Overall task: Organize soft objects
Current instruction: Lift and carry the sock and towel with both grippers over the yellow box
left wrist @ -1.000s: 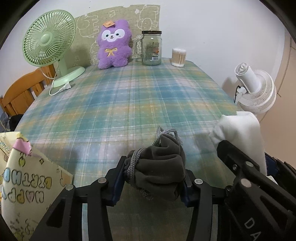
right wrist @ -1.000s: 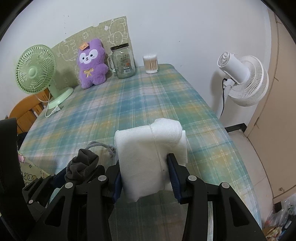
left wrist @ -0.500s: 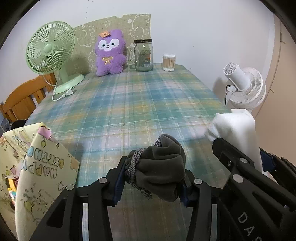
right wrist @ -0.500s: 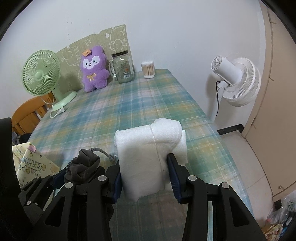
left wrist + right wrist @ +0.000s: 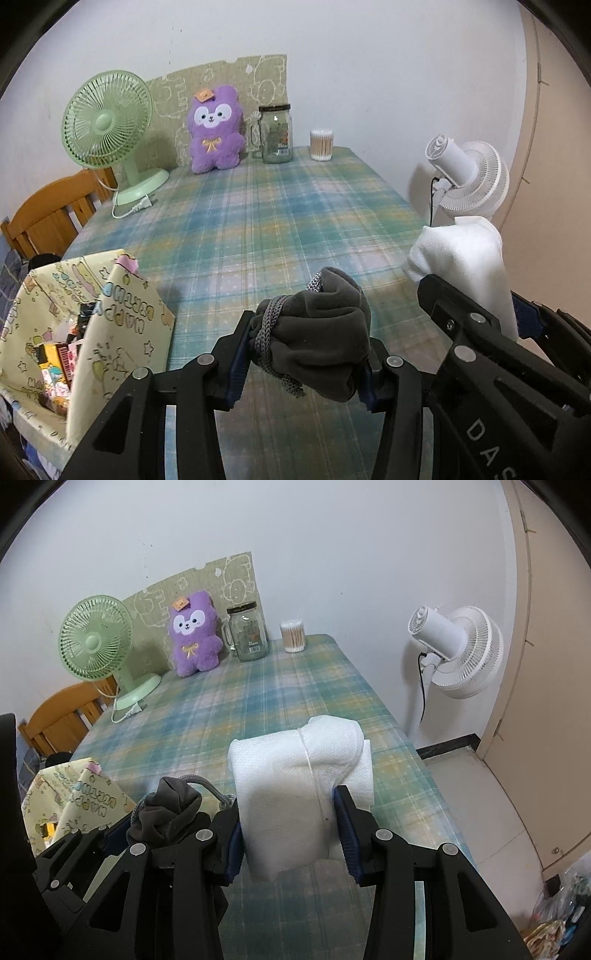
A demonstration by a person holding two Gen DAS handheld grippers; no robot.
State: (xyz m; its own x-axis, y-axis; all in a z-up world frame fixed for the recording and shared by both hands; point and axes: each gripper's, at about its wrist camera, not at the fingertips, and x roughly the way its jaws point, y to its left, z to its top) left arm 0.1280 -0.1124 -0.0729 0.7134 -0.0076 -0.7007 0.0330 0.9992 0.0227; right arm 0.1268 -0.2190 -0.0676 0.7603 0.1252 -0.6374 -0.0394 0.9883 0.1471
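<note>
My left gripper [image 5: 301,363] is shut on a bundled dark grey cloth with a grey cord [image 5: 321,332], held above the near end of the plaid table [image 5: 258,221]. My right gripper [image 5: 290,840] is shut on a folded white towel [image 5: 295,782], also held off the table. In the left wrist view the white towel [image 5: 465,258] shows at the right above the right gripper's black body. In the right wrist view the grey cloth [image 5: 166,812] sits at the lower left. A purple plush toy [image 5: 214,136] stands upright at the table's far end.
An open yellow patterned gift bag [image 5: 85,332] holding small packets stands at the near left. At the far end are a green desk fan [image 5: 110,129], a glass jar [image 5: 276,134] and a cotton-swab tub [image 5: 321,144]. A white floor fan [image 5: 454,650] stands right of the table, a wooden chair [image 5: 48,214] left.
Both grippers have drawn back and upward from the table, still holding their cloths. More of the gift bag and the floor now show.
</note>
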